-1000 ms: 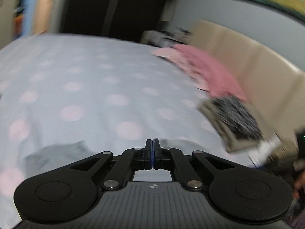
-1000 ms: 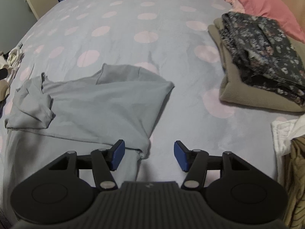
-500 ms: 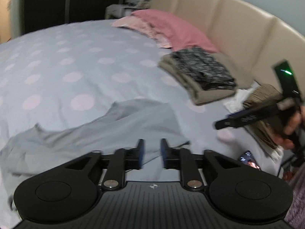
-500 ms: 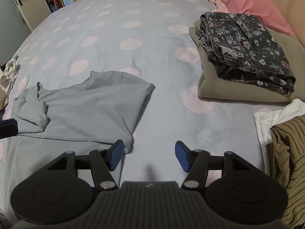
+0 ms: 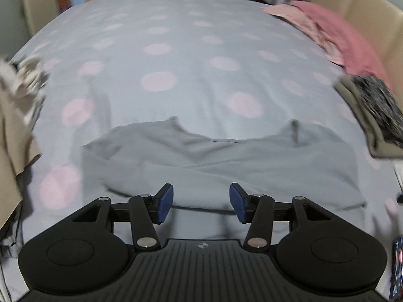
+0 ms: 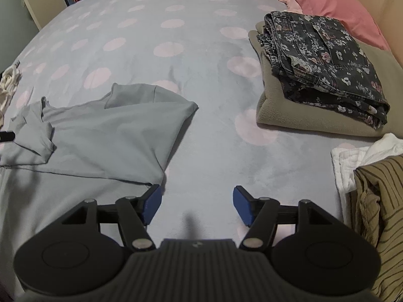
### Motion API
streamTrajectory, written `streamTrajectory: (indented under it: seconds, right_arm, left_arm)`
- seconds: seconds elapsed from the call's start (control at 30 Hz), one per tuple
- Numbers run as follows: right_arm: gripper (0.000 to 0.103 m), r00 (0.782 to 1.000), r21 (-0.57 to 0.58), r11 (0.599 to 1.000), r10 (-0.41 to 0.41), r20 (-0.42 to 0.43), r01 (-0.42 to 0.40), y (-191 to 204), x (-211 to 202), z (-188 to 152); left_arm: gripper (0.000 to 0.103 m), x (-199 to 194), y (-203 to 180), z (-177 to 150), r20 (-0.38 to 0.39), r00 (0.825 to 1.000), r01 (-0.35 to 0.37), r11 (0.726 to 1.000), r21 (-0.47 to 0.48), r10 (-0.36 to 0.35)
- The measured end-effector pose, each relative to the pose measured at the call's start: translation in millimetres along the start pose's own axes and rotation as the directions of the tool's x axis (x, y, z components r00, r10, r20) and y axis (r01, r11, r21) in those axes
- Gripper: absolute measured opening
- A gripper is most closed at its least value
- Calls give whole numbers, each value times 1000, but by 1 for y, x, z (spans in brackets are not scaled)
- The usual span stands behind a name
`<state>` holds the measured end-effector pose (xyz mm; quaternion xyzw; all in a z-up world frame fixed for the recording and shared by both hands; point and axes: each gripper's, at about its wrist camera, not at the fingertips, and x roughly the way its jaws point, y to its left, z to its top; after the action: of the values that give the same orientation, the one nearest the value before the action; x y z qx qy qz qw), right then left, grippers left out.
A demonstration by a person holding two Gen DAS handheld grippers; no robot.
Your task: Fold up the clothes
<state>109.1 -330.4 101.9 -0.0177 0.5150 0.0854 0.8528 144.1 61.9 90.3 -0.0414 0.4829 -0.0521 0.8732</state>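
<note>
A pale grey T-shirt (image 5: 226,161) lies partly spread and creased on the bed, its neckline facing away from me. In the right wrist view the same T-shirt (image 6: 100,130) lies at the left, one sleeve folded over. My left gripper (image 5: 201,202) hovers open just above the shirt's near hem, holding nothing. My right gripper (image 6: 196,205) is open and empty over bare bedcover, its left finger close to the shirt's near right corner. A black tip of the left gripper shows at the left edge of the right wrist view.
The bedcover (image 6: 176,25) is grey-blue with pink dots. Folded floral jeans (image 6: 320,58) sit on a folded olive fleece (image 6: 289,108) at the right. A striped olive garment (image 6: 377,201) and white cloth (image 6: 352,156) lie nearer. Pink pillows (image 5: 347,37) are at the headboard; beige clothes (image 5: 15,115) lie left.
My left gripper went from shut to wide open and swung round to face the shirt's hem. The right gripper stayed open and drew back a little from the shirt.
</note>
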Motion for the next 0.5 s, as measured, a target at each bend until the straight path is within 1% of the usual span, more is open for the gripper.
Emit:
streamTrajectory:
  seconds: [0.2, 0.4, 0.47, 0.5]
  right_arm:
    - [67, 1000, -52, 999, -12, -7, 11, 10, 6, 3]
    - [67, 1000, -72, 997, -19, -7, 18, 16, 9, 5]
    - [67, 1000, -73, 997, -22, -5, 22, 16, 10, 6]
    - [67, 1000, -73, 997, -25, -5, 25, 16, 10, 6]
  left_arm:
    - [53, 21, 32, 3, -31, 999, -22, 993, -119, 18]
    - [55, 42, 60, 5, -60, 998, -46, 973, -224, 33]
    - [55, 44, 59, 4, -32, 999, -43, 974, -224, 37]
    - [52, 44, 56, 3, -14, 999, -45, 976, -211, 43]
